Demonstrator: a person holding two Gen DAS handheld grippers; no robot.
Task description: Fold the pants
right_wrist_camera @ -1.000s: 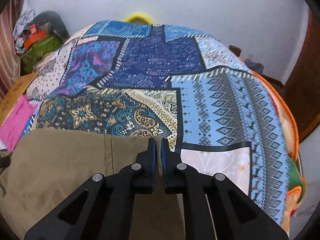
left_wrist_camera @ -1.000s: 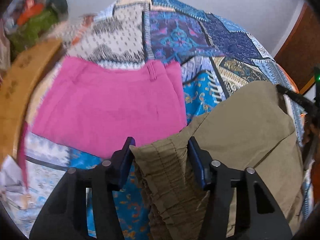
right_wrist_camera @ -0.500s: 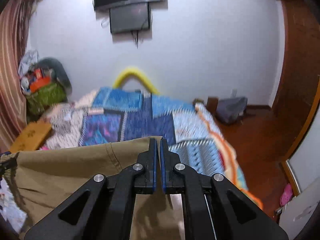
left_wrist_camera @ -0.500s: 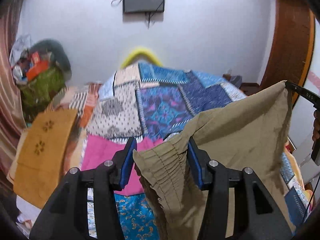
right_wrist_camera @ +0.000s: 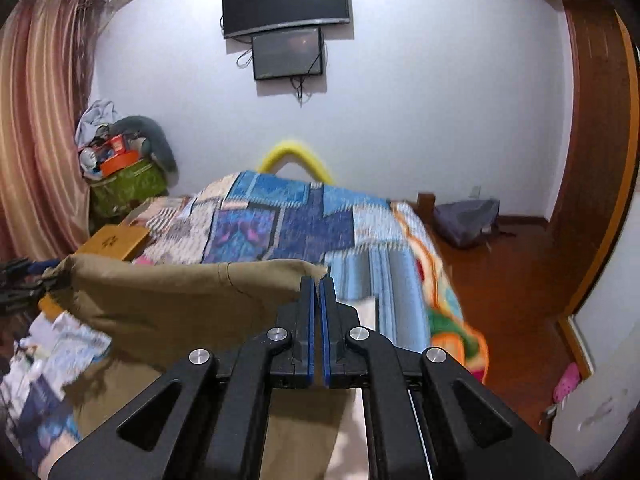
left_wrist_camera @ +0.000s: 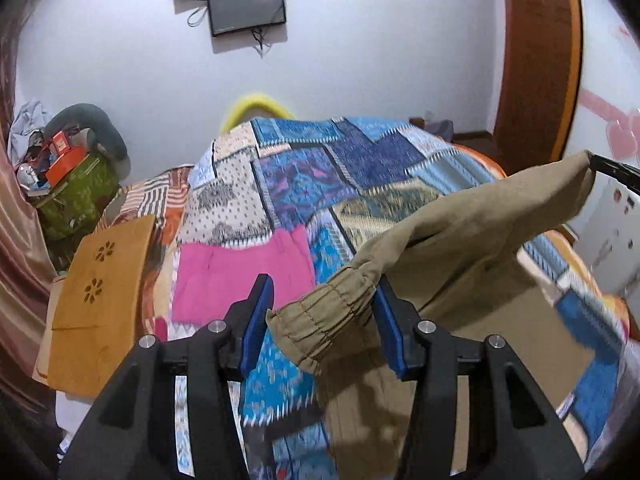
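Matt khaki cloth pants (left_wrist_camera: 460, 248) with gathered waistband, patterned cotton bedspread (left_wrist_camera: 304, 176), glossy wooden floor (right_wrist_camera: 516, 280)

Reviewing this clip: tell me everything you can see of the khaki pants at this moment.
The khaki pants are olive-tan woven cloth with a gathered, stitched elastic band. That band sits bunched between the left gripper's blue pads; the right gripper is shut on the far corner of the top edge. The edge hangs stretched between the two, raised above the patchwork bedspread, and the rest drapes down in soft folds towards the bed. A seam runs down near the right end.
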